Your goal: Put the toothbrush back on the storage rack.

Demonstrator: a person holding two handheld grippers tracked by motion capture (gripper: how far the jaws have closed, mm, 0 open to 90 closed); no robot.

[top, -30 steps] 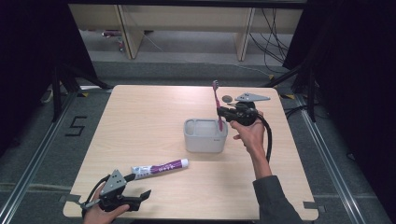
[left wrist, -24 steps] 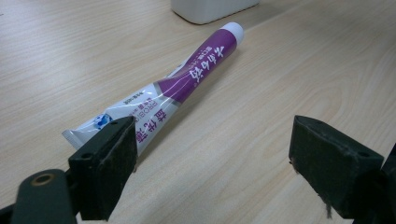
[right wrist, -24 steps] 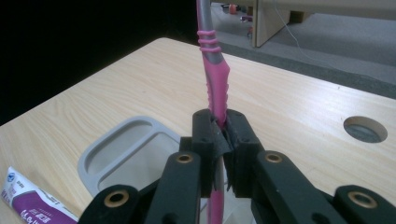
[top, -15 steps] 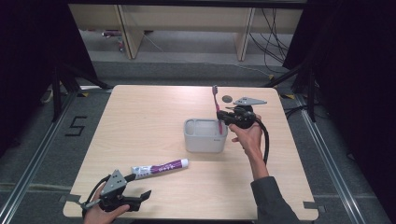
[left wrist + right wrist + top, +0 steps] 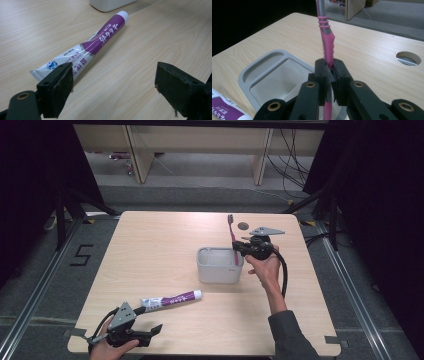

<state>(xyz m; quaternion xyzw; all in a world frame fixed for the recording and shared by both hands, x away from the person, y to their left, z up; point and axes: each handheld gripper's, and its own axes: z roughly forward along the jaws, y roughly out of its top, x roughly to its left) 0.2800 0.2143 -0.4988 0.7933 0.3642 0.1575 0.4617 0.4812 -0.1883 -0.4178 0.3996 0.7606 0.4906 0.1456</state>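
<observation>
A pink and grey toothbrush (image 5: 232,237) (image 5: 327,47) stands upright, head up, over the right rim of a grey rectangular holder (image 5: 218,265) (image 5: 274,77). My right gripper (image 5: 241,248) (image 5: 329,72) is shut on its pink handle. A purple and white toothpaste tube (image 5: 170,300) (image 5: 95,45) lies flat on the table in front of the holder. My left gripper (image 5: 142,331) (image 5: 112,87) rests open near the table's front left corner, with its left jaw close beside the tube's crimped end and nothing between its jaws.
The pale wooden table (image 5: 160,245) has a round cable hole (image 5: 243,226) (image 5: 408,58) behind the right gripper. Dark floor and cables surround the table, and wooden shelving stands beyond the far edge.
The right gripper and toothbrush have shifted slightly toward the holder, with the brush more upright. The left gripper has not moved.
</observation>
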